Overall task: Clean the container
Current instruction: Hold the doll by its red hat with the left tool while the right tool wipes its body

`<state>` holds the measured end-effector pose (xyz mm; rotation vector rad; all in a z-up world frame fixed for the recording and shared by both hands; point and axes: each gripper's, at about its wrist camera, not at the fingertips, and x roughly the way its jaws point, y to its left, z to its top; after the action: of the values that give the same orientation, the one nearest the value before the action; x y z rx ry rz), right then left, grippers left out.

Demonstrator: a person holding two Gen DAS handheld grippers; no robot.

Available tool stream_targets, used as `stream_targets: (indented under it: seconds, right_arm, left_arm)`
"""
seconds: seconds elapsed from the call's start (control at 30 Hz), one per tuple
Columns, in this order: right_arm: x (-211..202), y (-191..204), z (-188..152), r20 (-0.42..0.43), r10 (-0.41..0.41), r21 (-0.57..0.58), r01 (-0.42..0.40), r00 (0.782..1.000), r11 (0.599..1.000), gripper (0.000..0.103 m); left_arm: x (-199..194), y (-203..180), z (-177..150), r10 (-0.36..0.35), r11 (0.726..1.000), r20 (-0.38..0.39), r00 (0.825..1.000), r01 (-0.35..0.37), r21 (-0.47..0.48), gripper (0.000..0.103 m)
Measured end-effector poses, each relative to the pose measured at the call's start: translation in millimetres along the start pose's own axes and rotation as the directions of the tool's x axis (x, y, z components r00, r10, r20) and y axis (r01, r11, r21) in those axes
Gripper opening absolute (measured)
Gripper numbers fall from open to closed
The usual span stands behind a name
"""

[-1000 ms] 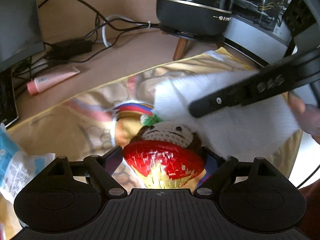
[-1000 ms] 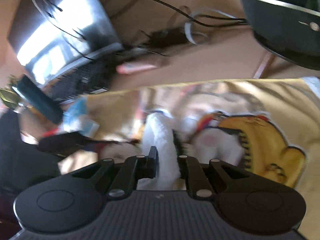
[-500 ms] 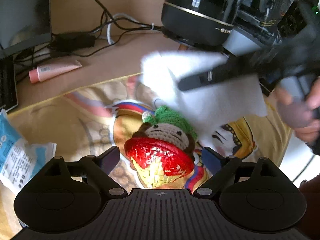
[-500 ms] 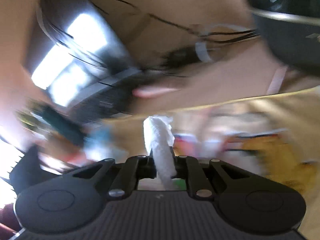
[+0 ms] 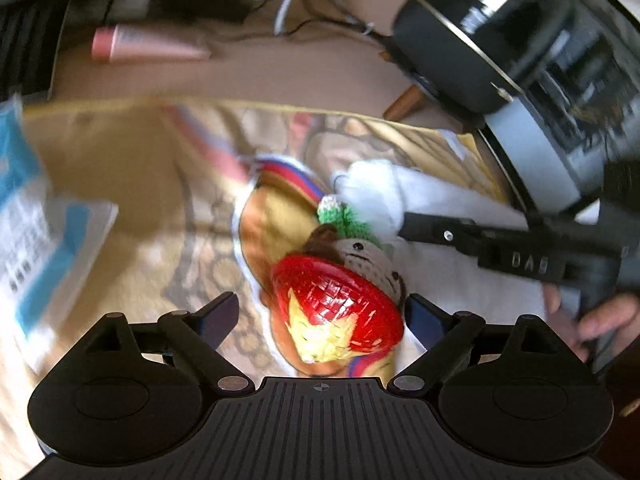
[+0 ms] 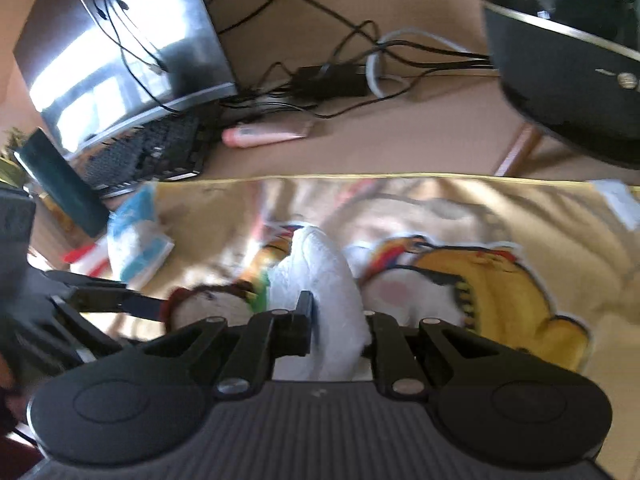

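The left gripper (image 5: 322, 312) has its jaws spread wide, one on each side of a red and yellow woven container (image 5: 336, 308). Whether the pads press the container's sides cannot be told; the fingertips (image 5: 224, 308) sit just beside it. A crocheted doll (image 5: 362, 256) with a green cap sits in or behind the container, its face above the red rim.

The right gripper (image 6: 338, 320) is closed on a white cloth (image 6: 320, 276), which stands up bunched between the jaws. In the left view the cloth (image 5: 374, 196) is touching the doll's green cap, above the container, and a hand (image 5: 604, 316) holds the right tool's handle at the right edge.

The container rests on a yellow printed mat (image 6: 480, 280) bearing a cartoon figure. Raised letters on the right tool read roughly "DAS" (image 5: 528, 262), though blur makes this uncertain. A blue and white packet (image 5: 36, 232) at the left carries rows of small print too blurred to read. A pink tube (image 5: 148, 44) lies on the desk beyond the mat, its label unreadable. A black rounded appliance (image 5: 480, 40) stands at the upper right, with a small mark on its gold band that cannot be read. A monitor (image 6: 128, 40), keyboard (image 6: 148, 156) and cables (image 6: 332, 76) sit at the back.
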<state>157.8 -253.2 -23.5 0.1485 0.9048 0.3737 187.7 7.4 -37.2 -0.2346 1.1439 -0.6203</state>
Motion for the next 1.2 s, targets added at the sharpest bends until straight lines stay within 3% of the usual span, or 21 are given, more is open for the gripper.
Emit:
stream_targets:
  seconds: [0.13,0.23,0.33,0.4,0.5,0.57,0.63,0.7,0.73,0.77,0.87,0.93,1.0,1.07,1.13,1.2]
  right_arm:
    - [-5.9,-6.5,-8.7,-0.003,-0.036,0.001,0.036,0.999,0.999,0.012]
    - [-10.9,-11.0,-15.4,-0.004,-0.062,0.01,0.063,0.998,0.998,0.012]
    - [-18.2,-21.0,-20.6,0.004,-0.073,0.043,0.073,0.997,0.996,0.013]
    - [-24.3,-27.3,-21.9,0.018,-0.085,0.063,0.084,0.996,0.994,0.013]
    - [-35.3,-39.1,-22.3,0.045,-0.102,0.098,0.097,0.994,0.99,0.013]
    - [-41.8,-47.1,-20.7,0.063,-0.125,0.113,0.117,0.99,0.987,0.013]
    - [-47.7,-54.7,-17.6,0.077,-0.151,0.131,0.14,0.985,0.981,0.013]
    - [-54.0,-59.9,-13.8,0.092,-0.163,0.148,0.148,0.982,0.978,0.013]
    - [-57.0,-60.4,-12.1,0.101,-0.16,0.149,0.144,0.982,0.978,0.013]
    - [-59.0,-59.8,-10.2,0.11,-0.155,0.145,0.138,0.982,0.98,0.013]
    - [-60.4,-53.2,-5.5,0.125,-0.13,0.127,0.114,0.984,0.985,0.013]
    - [-57.2,-43.7,-2.2,0.129,-0.104,0.114,0.089,0.986,0.989,0.013]
    - [-53.3,-29.5,2.2,0.136,-0.054,0.102,0.04,0.989,0.994,0.013]
    - [-54.1,-13.7,7.4,0.156,0.068,0.101,-0.085,0.985,0.991,0.013]
    - [-53.4,2.1,13.6,0.162,0.239,0.113,-0.258,0.958,0.959,0.013]
    - [-45.2,17.0,16.6,0.13,0.344,0.109,-0.359,0.93,0.927,0.013]
  left_arm:
    - [10.8,6.6,4.9,-0.058,0.992,-0.073,0.996,0.049,-0.117,0.095]
    - [19.8,1.6,10.4,-0.047,0.993,-0.091,0.995,0.036,-0.116,0.096]
    - [25.1,-13.0,16.1,0.008,0.999,-0.075,0.997,-0.011,-0.037,0.095]
    - [24.5,-29.3,18.8,0.062,0.995,-0.038,0.997,-0.059,0.076,0.075]
    - [18.9,-61.2,21.4,0.121,0.945,0.07,0.99,-0.136,0.297,0.073]
    - [15.6,-87.4,19.9,0.145,0.859,0.188,0.971,-0.218,0.463,0.073]
    - [17.1,-114.5,6.4,0.137,0.683,0.321,0.937,-0.324,0.655,0.073]
    - [26.7,-131.5,-13.0,0.142,0.5,0.386,0.912,-0.402,0.767,0.074]
    - [31.1,-134.8,-21.8,0.149,0.438,0.401,0.904,-0.424,0.793,0.074]
    - [32.8,-135.1,-27.8,0.156,0.405,0.409,0.899,-0.436,0.804,0.074]
    - [33.0,-127.0,-40.8,0.187,0.398,0.389,0.902,-0.432,0.809,0.076]
    - [30.8,-119.7,-45.3,0.208,0.423,0.371,0.905,-0.425,0.8,0.084]
    - [30.1,-113.8,-47.5,0.235,0.44,0.362,0.902,-0.431,0.788,0.084]
    - [28.1,-109.9,-46.2,0.236,0.473,0.343,0.909,-0.416,0.776,0.086]
    - [27.6,-107.7,-45.1,0.237,0.498,0.337,0.911,-0.412,0.763,0.086]
    - [27.8,-107.2,-43.7,0.239,0.507,0.336,0.911,-0.412,0.757,0.086]
